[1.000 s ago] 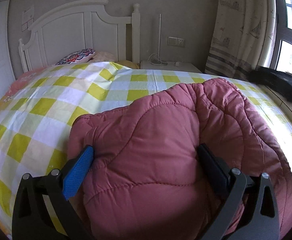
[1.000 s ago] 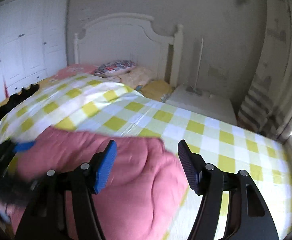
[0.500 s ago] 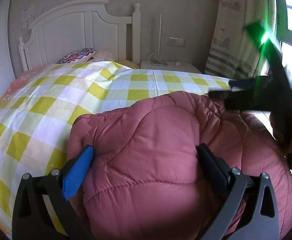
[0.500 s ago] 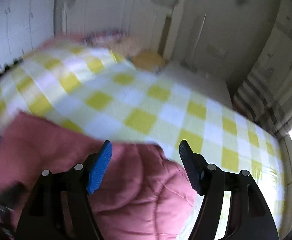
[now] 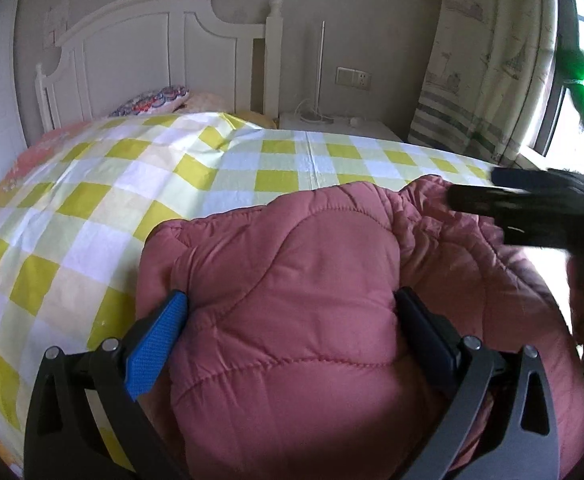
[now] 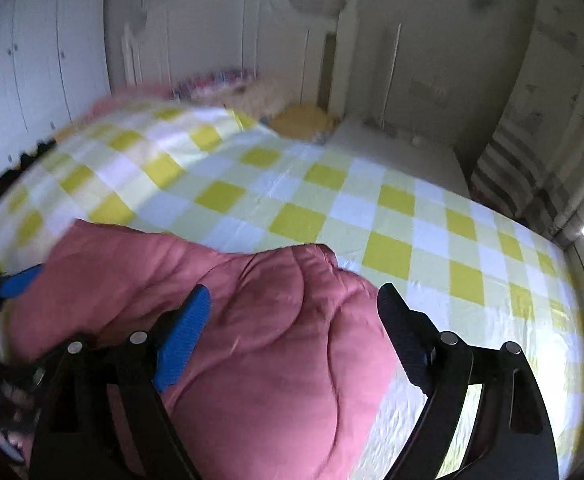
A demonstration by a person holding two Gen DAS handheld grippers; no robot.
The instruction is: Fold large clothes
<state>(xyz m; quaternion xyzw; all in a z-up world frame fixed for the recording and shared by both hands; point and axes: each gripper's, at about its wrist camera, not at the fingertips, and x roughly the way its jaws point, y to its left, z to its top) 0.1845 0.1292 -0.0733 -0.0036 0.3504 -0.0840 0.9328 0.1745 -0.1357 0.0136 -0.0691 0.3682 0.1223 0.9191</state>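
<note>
Swinging in from the right since a second ago, the right gripper (image 6: 293, 320) now hangs over the pink quilted coat (image 5: 303, 280) — jaws spread, gripping nothing. Left gripper (image 5: 292, 322) straddles the coat's near bulk, jaws wide too. Coat lies bunched crosswise on the checked bed (image 5: 132, 184), near edge.
</note>
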